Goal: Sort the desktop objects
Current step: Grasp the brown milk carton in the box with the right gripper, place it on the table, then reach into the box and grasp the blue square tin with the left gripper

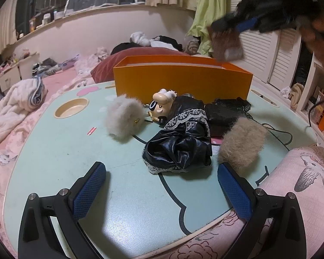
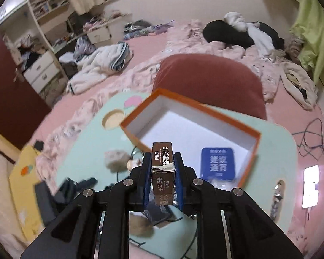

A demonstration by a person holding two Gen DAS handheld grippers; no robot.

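My right gripper (image 2: 162, 159) is shut on a brown card box (image 2: 162, 168) with Chinese print, held in the air above the near edge of the open orange box (image 2: 207, 105). A blue tin (image 2: 218, 164) lies inside that box. In the left wrist view the right gripper (image 1: 237, 32) shows blurred at the top right with the brown box (image 1: 226, 47) over the orange box (image 1: 183, 77). My left gripper (image 1: 162, 172) is open and empty, low over the mint table (image 1: 64, 151). Ahead of it lie a black lace-trimmed garment (image 1: 181, 144), a grey fluffy pouch (image 1: 124, 116), a tan fluffy pouch (image 1: 242, 142), a cartoon figure (image 1: 162, 105) and a black toy car (image 1: 233, 104).
A round cup recess (image 1: 71, 108) sits in the table's far left. The table rests on a pink bed with a red cushion (image 2: 209, 79), crumpled clothes (image 1: 17, 108) and cables (image 2: 313, 138). Drawers (image 2: 41, 71) and shelves stand along the far wall.
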